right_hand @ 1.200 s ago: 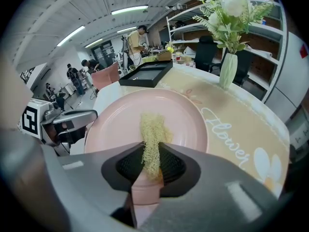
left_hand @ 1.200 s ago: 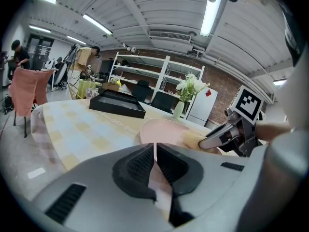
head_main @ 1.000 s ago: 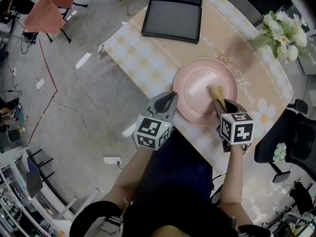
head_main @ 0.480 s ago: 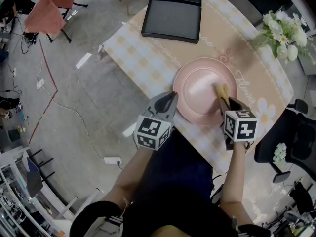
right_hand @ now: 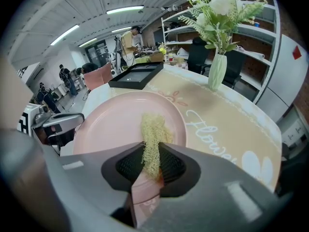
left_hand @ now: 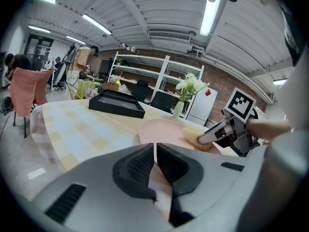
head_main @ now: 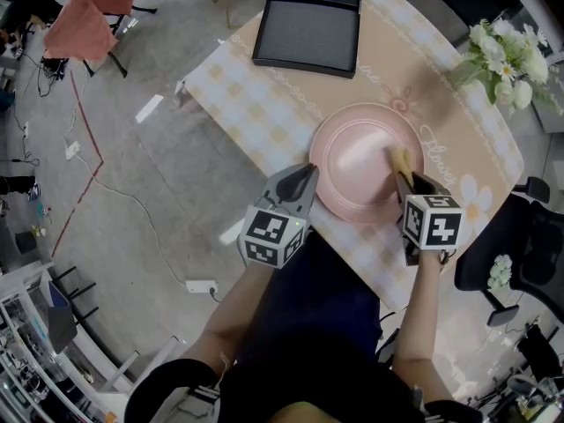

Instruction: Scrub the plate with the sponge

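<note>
A round pink plate [head_main: 361, 161] lies on the beige tablecloth; it also shows in the right gripper view as the plate [right_hand: 118, 124] and in the left gripper view as the plate [left_hand: 161, 131]. My right gripper [head_main: 407, 183] is shut on a yellow mesh sponge [right_hand: 151, 141], whose free end rests on the plate's right part, the sponge [head_main: 401, 159]. My left gripper [head_main: 304, 177] is shut on the plate's near left rim, with the pink edge pinched between its pads [left_hand: 154, 166].
A black tray [head_main: 308, 25] sits at the table's far end. A vase of white flowers [head_main: 502, 60] stands at the right. A dark office chair [head_main: 520, 245] is close to the table's right edge. Cables cross the floor at left.
My right gripper has slid the sponge rightward across the plate, toward its right rim. The left gripper and plate stay still.
</note>
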`<state>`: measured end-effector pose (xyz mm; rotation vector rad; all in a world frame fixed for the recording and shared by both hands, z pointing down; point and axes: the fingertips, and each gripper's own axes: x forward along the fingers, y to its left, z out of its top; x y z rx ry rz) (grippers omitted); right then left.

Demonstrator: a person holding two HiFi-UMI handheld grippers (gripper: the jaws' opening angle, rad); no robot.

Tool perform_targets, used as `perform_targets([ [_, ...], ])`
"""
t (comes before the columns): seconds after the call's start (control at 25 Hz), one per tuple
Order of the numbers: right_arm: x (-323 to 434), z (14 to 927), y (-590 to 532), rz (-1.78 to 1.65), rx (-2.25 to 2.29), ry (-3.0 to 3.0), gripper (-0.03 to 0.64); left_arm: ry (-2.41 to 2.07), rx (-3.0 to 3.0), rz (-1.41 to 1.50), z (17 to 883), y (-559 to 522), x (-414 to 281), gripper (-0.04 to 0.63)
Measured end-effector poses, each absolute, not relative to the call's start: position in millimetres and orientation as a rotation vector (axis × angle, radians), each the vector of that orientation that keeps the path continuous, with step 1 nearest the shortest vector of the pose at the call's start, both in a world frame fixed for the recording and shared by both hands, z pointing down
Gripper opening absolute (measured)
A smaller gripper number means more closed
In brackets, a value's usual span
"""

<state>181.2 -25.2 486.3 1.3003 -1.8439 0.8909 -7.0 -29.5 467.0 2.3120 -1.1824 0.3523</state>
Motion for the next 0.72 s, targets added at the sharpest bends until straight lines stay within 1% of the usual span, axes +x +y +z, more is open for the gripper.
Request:
perform_targets([
  [0.72, 193, 485, -35, 0.874, 1.365, -1.804, 0.077, -1.171, 2.319, 0.352, 467, -30, -7, 0.025],
])
